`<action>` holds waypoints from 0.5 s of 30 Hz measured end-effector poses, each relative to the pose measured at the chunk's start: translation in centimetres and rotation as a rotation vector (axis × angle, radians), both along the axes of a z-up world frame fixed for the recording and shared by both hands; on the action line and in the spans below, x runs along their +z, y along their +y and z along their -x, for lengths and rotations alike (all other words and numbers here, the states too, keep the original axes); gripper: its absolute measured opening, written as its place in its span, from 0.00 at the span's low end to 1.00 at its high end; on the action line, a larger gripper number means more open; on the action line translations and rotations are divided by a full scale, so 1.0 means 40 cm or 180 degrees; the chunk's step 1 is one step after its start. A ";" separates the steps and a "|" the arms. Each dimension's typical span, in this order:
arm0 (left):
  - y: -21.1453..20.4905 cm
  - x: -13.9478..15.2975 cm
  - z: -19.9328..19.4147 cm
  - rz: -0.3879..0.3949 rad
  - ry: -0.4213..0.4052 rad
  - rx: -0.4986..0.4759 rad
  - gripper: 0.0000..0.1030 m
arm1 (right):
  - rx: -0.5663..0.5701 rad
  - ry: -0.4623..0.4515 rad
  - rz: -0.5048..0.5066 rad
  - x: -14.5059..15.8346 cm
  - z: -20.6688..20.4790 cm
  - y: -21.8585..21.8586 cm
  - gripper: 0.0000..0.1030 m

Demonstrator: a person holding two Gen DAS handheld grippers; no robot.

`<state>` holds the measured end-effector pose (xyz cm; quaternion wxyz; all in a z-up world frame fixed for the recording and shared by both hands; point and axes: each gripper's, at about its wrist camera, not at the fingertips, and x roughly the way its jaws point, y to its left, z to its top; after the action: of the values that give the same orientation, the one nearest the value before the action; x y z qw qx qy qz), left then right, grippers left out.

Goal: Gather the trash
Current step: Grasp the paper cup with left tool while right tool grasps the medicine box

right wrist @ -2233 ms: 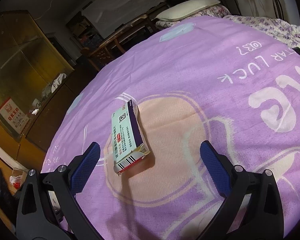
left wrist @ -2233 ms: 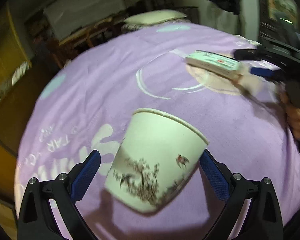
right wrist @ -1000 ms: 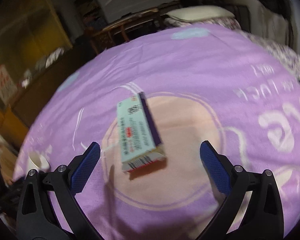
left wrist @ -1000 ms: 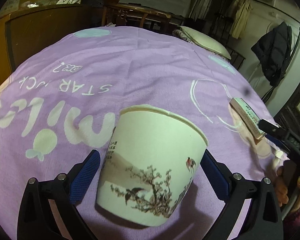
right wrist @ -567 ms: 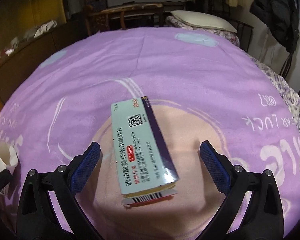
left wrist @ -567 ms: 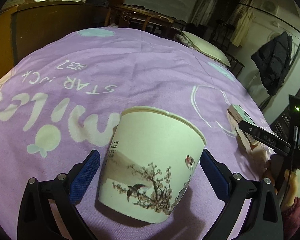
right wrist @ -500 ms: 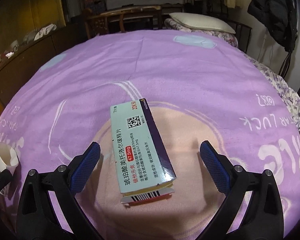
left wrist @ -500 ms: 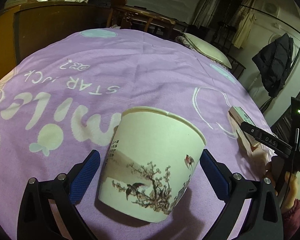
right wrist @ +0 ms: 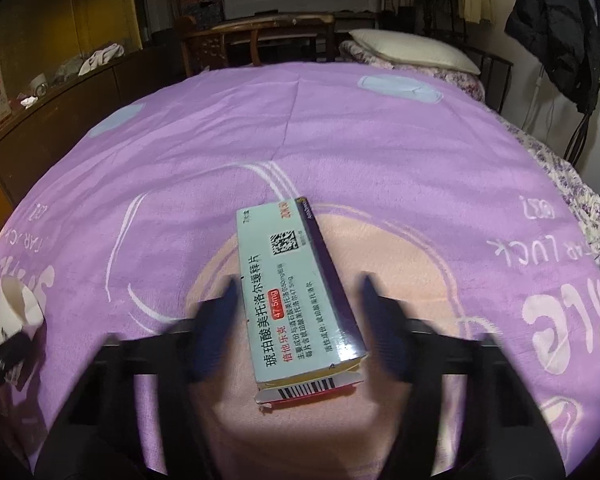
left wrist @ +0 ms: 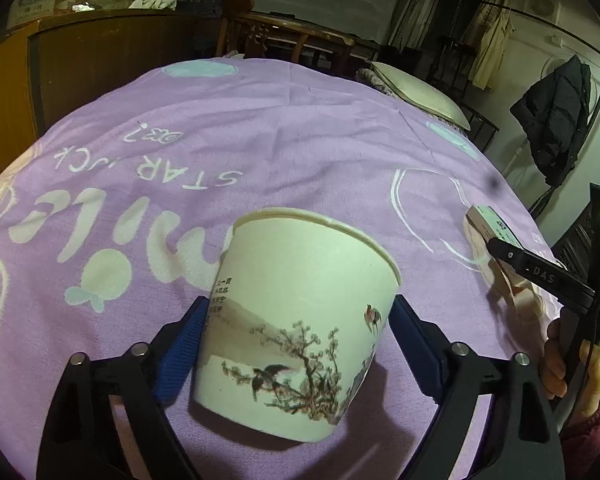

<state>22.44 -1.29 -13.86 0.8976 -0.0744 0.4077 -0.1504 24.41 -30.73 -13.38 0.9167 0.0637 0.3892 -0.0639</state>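
Observation:
A white paper cup (left wrist: pixel 308 272) painted with branches and birds stands upright on the purple bed cover (left wrist: pixel 260 140). My left gripper (left wrist: pixel 300 312) straddles it and its jaws are closing. The blue pads (left wrist: pixel 188 340) sit right at the cup's walls, and the cup shows no dent. A pale green medicine box (right wrist: pixel 296 292) lies flat on the cover's peach patch. My right gripper (right wrist: pixel 298 304) is around it with jaws closing; its fingers (right wrist: pixel 216 328) are blurred and a small gap still shows on each side. The cup (right wrist: pixel 18 304) also appears at far left, the box (left wrist: pixel 496 224) at far right.
A person's hand (left wrist: pixel 572 364) holds the right gripper's black body (left wrist: pixel 540 276). Beyond the cover lie a pillow (right wrist: pixel 412 52), a wooden chair (right wrist: pixel 260 36) and a long wooden cabinet (left wrist: pixel 100 52). A dark jacket (left wrist: pixel 556 120) hangs at the right.
Both grippers' fingers have moved inward. The right ones went from wide apart to close beside the box. The left ones came in to the cup's walls. Cup and box stayed put.

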 end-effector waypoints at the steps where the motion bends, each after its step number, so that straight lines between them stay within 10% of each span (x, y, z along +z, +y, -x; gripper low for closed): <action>1: 0.001 0.003 0.003 0.0008 -0.0030 0.0010 0.84 | 0.0003 -0.0015 0.0002 0.001 0.002 0.001 0.48; 15: 0.016 0.118 0.133 -0.0213 -0.0428 0.0073 0.84 | 0.0020 -0.0322 -0.0244 0.036 0.124 0.049 0.43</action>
<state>17.12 -0.64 -9.12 0.9266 -0.0387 0.3504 -0.1311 19.45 -28.75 -11.92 0.9323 0.1007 0.3447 -0.0428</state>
